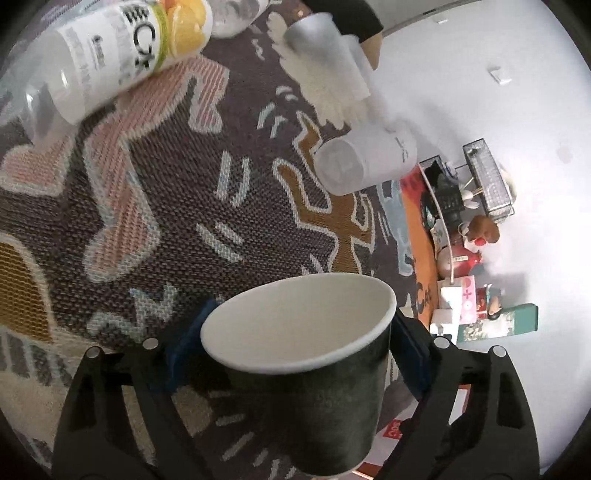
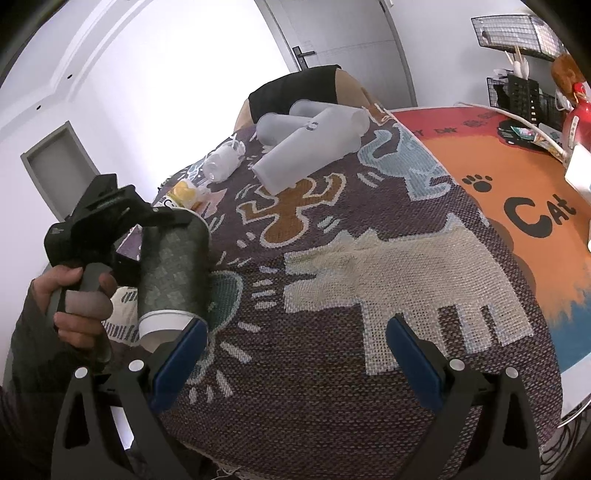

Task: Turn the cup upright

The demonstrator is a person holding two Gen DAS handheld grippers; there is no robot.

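A dark paper cup (image 1: 314, 373) with a white inside sits between the blue pads of my left gripper (image 1: 295, 354), which is shut on it. Its open mouth faces away from the camera, and it is held above the patterned cloth (image 1: 166, 192). In the right wrist view the same cup (image 2: 171, 266) hangs in the air at the left in the left gripper, with a hand on that gripper's handle. My right gripper (image 2: 295, 350) is open and empty above the cloth (image 2: 332, 387), to the right of the cup.
Frosted plastic cups (image 2: 306, 147) lie on their sides at the far end of the cloth; one also shows in the left wrist view (image 1: 364, 162). A labelled bottle (image 1: 110, 55) and a clear bottle (image 2: 221, 162) lie nearby. An orange cat mat (image 2: 517, 192), wire baskets (image 2: 517, 31) and clutter stand at the right.
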